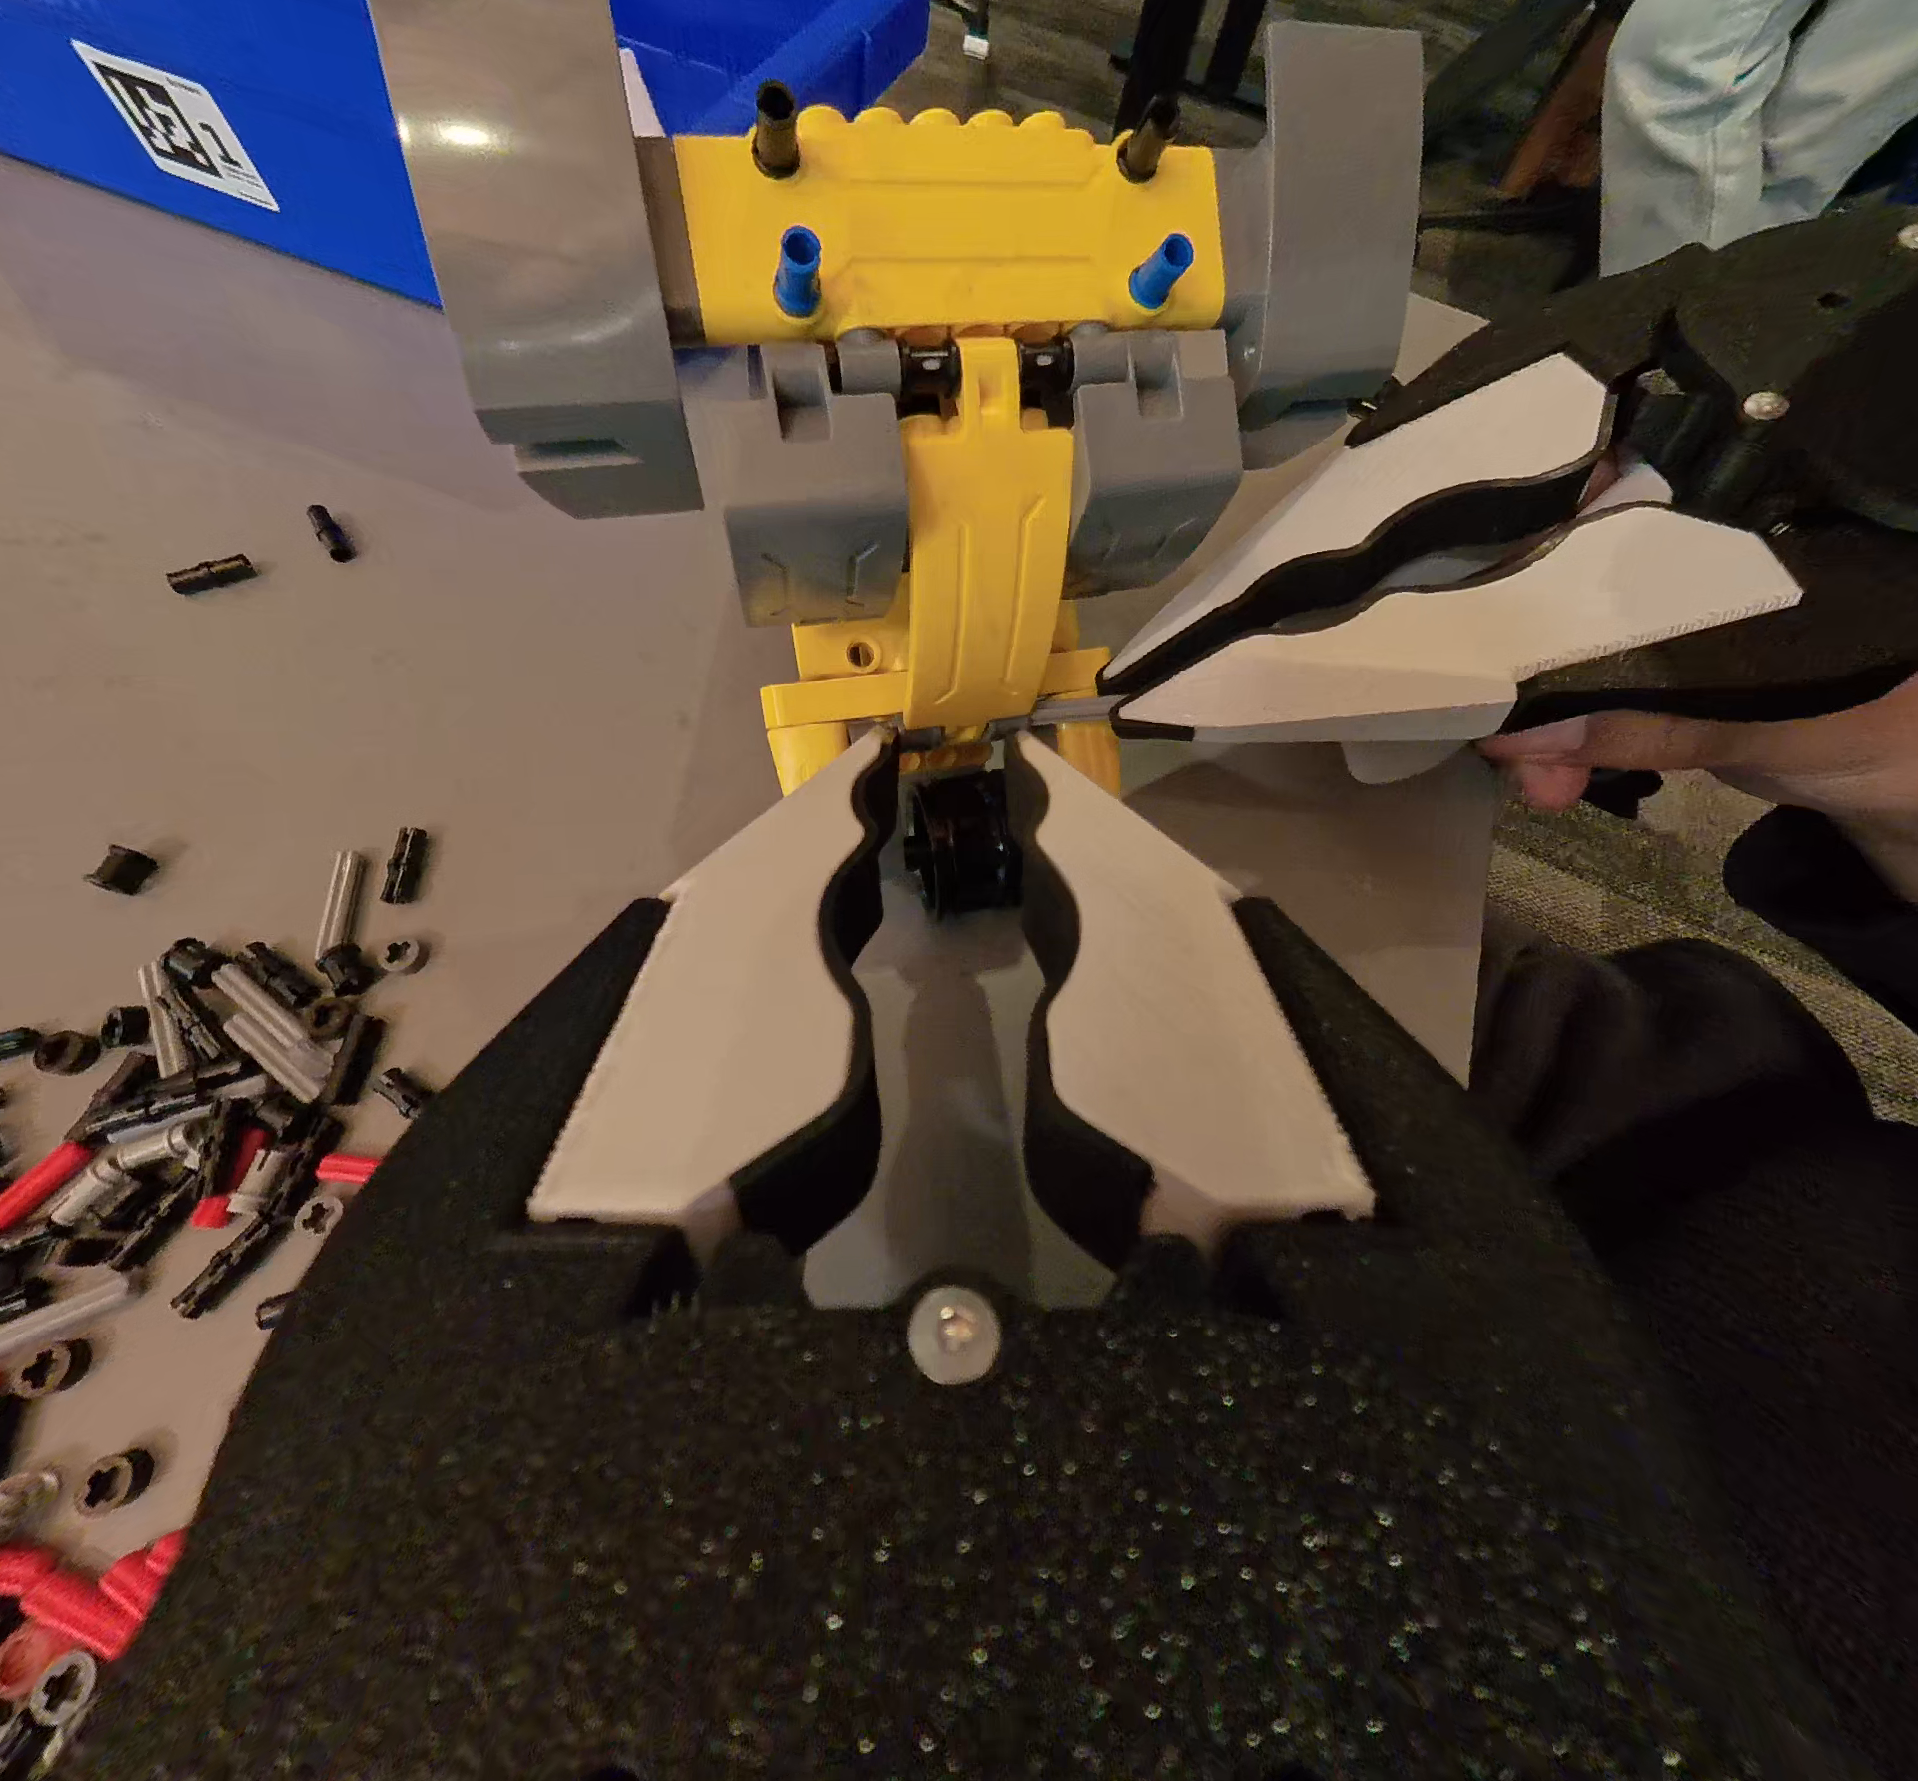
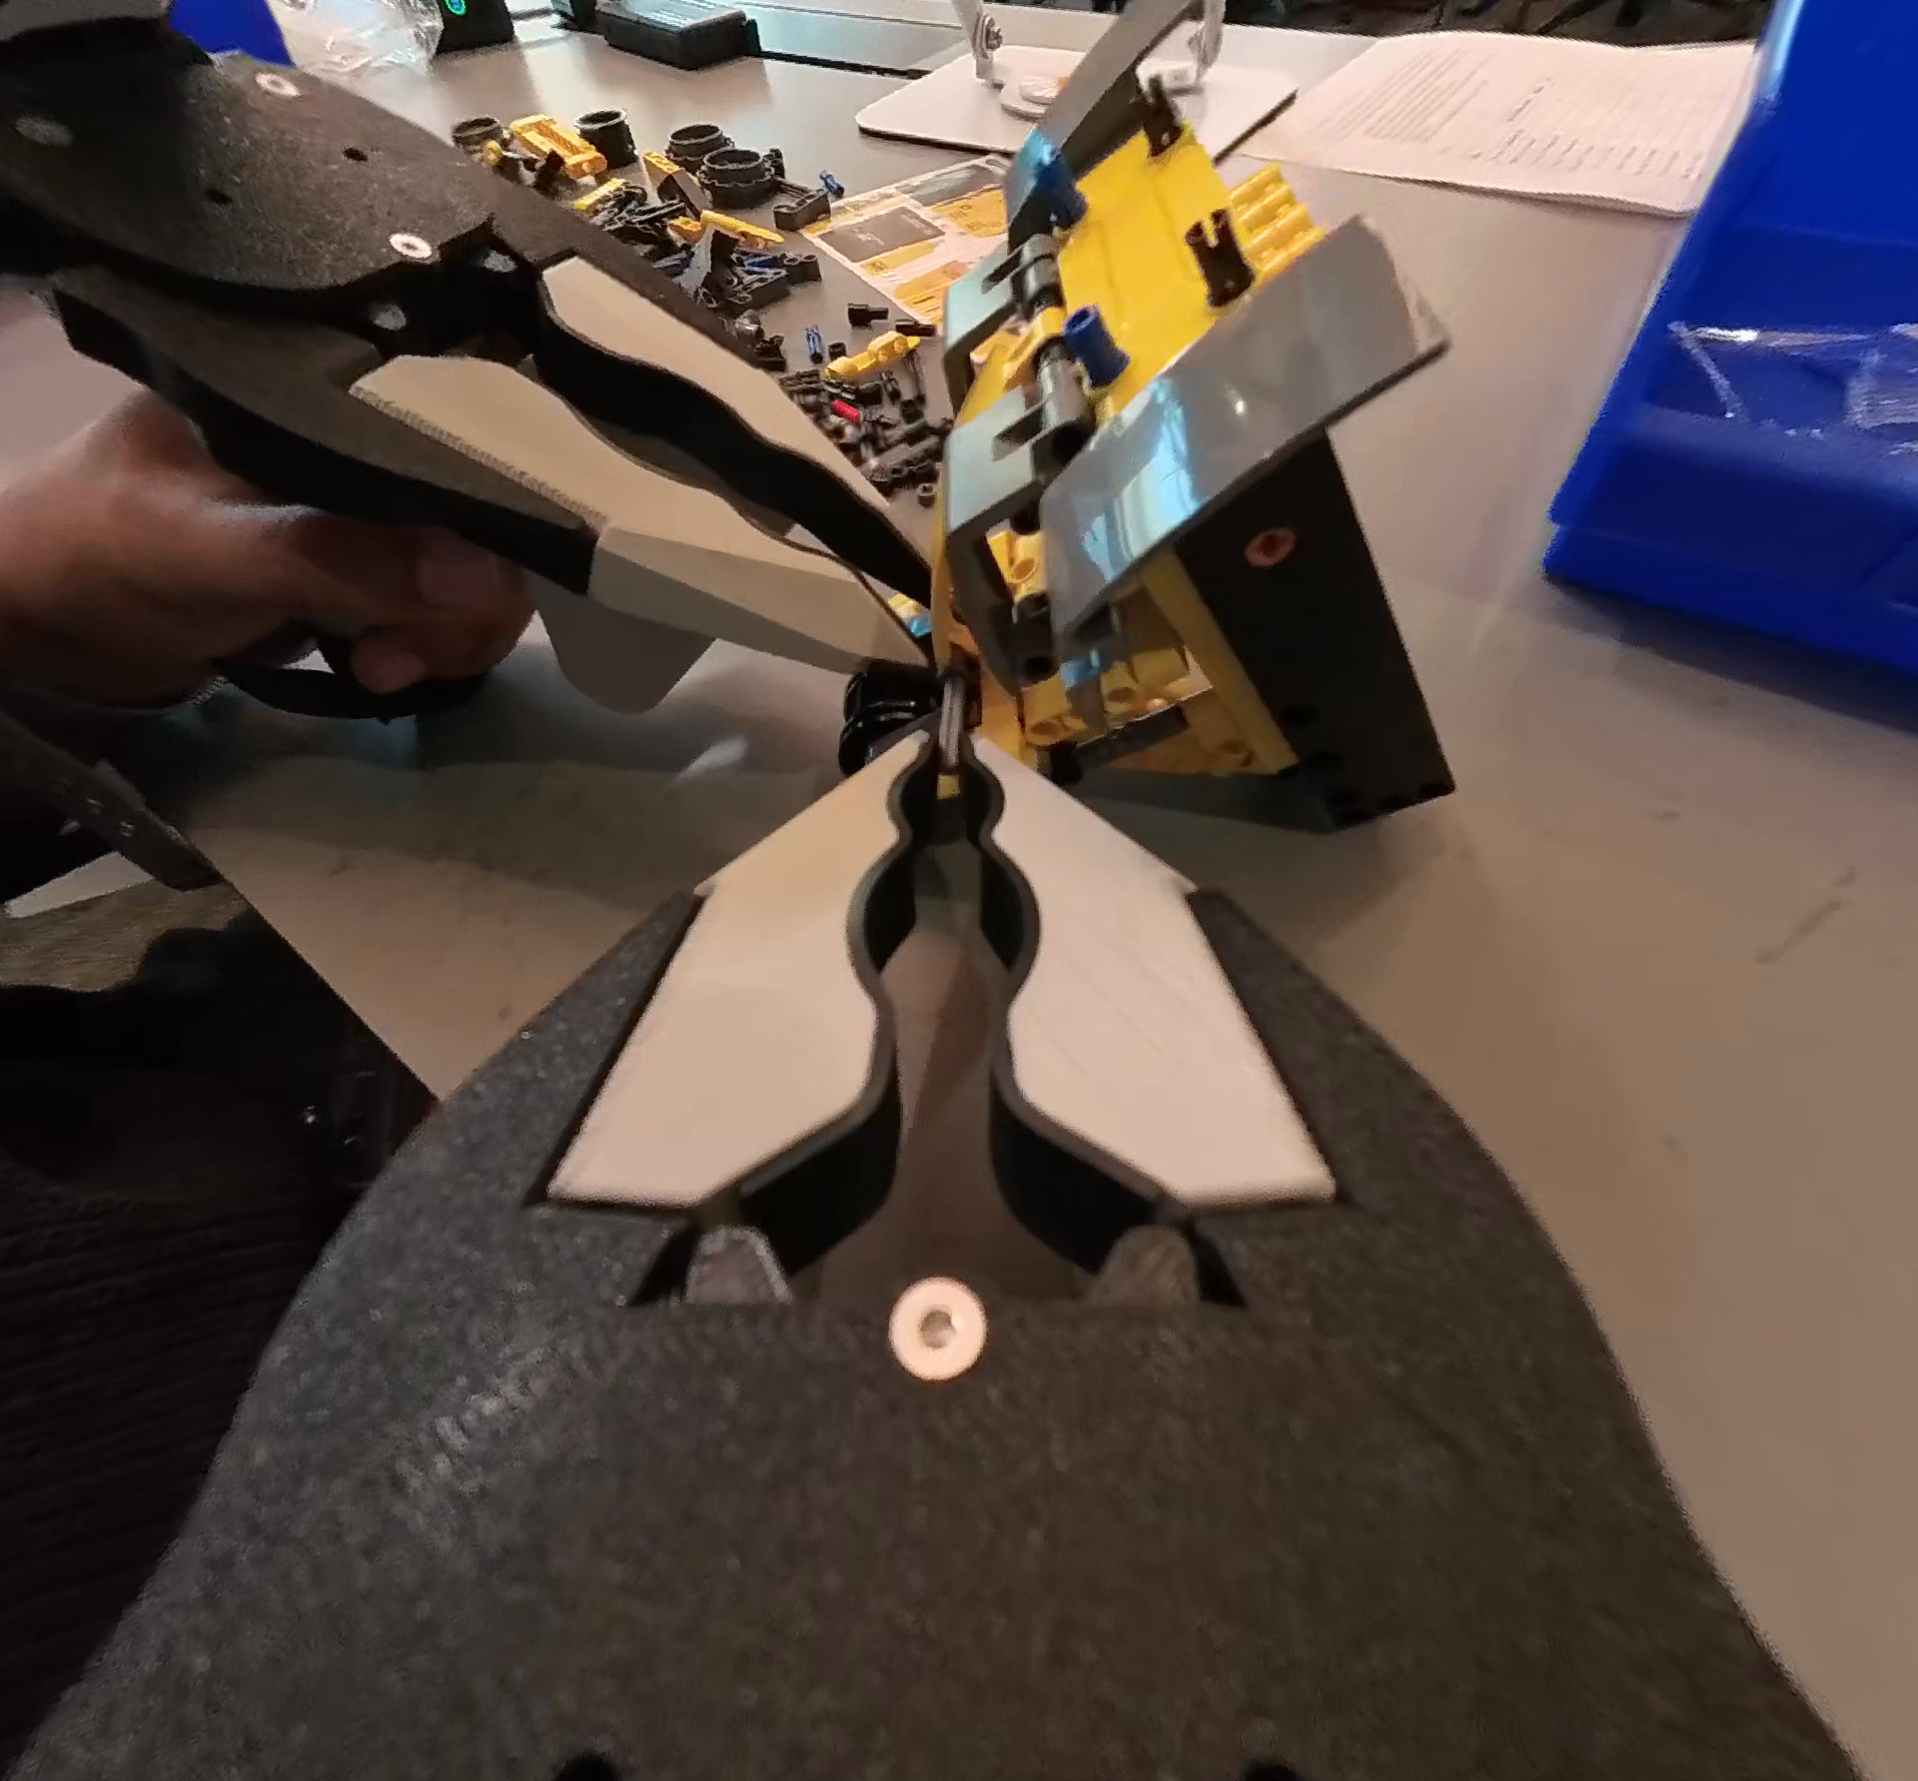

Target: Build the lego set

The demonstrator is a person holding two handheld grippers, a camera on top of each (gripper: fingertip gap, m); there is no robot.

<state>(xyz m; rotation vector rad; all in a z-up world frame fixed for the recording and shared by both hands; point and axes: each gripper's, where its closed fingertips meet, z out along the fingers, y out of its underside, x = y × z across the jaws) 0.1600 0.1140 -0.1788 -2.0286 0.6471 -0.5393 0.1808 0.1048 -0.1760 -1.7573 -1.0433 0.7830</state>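
a pale grey tabletop (image 1: 363, 693) in an office-like room carries a yellow and grey plastic brick-built vehicle model (image 1: 965, 361), tilted up on its end near the table's edge. behind it in the left wrist view stands a blue plastic storage bin (image 1: 311, 19) with a white printed marker sticker. a loose heap of small black, grey and red plastic pins and axles (image 1: 208, 1088) lies at the left of the table.

the left gripper (image 1: 950, 745) is partly closed, its white fingertips pressed against the yellow lower end of the model on either side of a small black wheel (image 1: 960, 844); a gap shows between them. whether it truly clamps the model i cannot tell.

the right gripper (image 2: 950, 745) is clenched on a thin grey plastic axle (image 2: 953, 709) that runs into the model's lower end. in the left wrist view that axle (image 1: 1059, 712) lies horizontally, reaching from the right gripper's closed tips (image 1: 1116, 706) into the yellow frame. a hand (image 1: 1619, 766) grips that tool's handle.
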